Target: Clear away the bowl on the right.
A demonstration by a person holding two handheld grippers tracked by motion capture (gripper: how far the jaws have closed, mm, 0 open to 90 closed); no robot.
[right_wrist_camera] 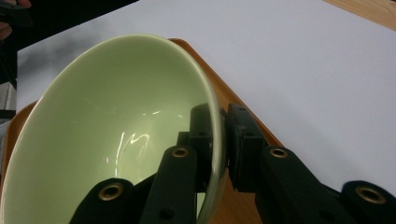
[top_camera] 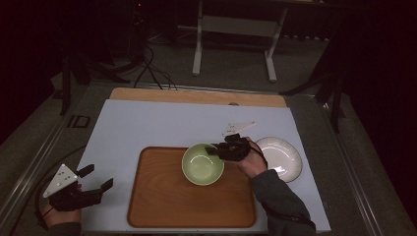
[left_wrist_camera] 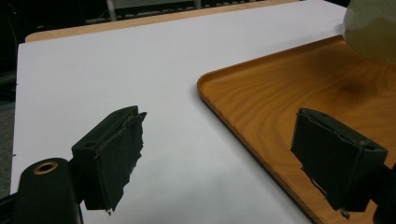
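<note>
We had the right claw [top_camera: 214,148] clamped on the green bowl [top_camera: 202,165] rim over the tray's [top_camera: 162,206] far-right corner; left claw [top_camera: 96,178] wide, idle at the bench's near-left corner.

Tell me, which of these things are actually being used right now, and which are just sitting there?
In use:
- green bowl, rim pinched by the right gripper
- wooden tray beneath the bowl

Lying about:
- white plate, right of the tray
- left gripper, open and idle at the table's edge

One green bowl [top_camera: 202,163], one wooden tray [top_camera: 162,201], one white plate [top_camera: 285,156] (beside the tray), two grippers.
</note>
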